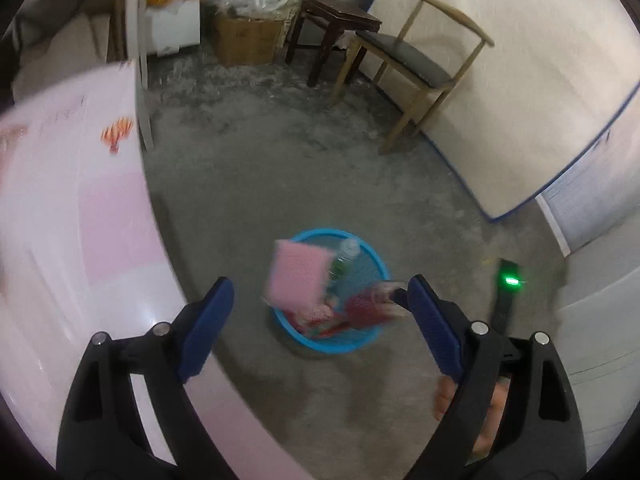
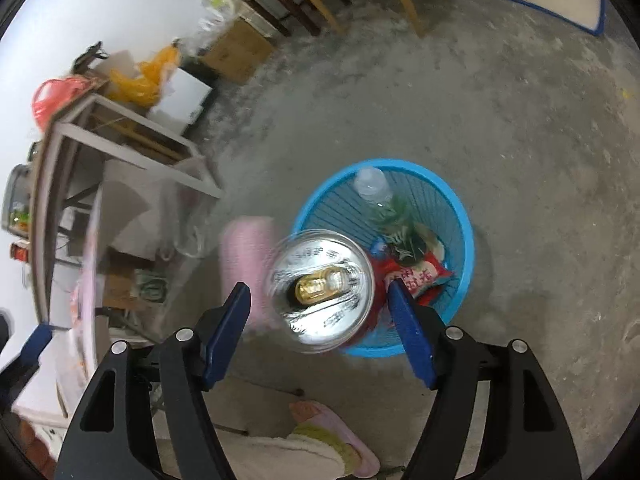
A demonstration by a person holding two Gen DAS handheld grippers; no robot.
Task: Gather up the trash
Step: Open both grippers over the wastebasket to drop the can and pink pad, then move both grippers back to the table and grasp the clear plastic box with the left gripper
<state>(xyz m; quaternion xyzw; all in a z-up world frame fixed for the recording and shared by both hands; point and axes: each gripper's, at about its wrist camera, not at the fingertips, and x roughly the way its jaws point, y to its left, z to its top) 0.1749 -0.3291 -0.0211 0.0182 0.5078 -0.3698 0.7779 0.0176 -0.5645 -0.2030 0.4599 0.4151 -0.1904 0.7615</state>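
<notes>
A blue plastic basket [image 1: 372,258] [image 2: 460,216] stands on the concrete floor, holding a clear bottle [image 1: 346,254] [image 2: 374,188] and a red snack packet [image 2: 420,278]. My left gripper [image 1: 320,320] is open above the basket. A blurred pink sponge [image 1: 300,276] [image 2: 248,256] hangs in the air beyond its fingers, touching neither pad. My right gripper [image 2: 318,300] is open too. A blurred drink can [image 2: 322,290] [image 1: 382,294], seen from the top, lies between its pads with a gap on each side, over the basket's near rim.
A pink table top [image 1: 60,240] fills the left. A wooden chair [image 1: 420,60], a dark stool [image 1: 336,20] and a cardboard box [image 1: 248,36] stand at the back. A slippered foot [image 2: 332,440] is near the basket. A metal frame shelf [image 2: 120,140] is at left.
</notes>
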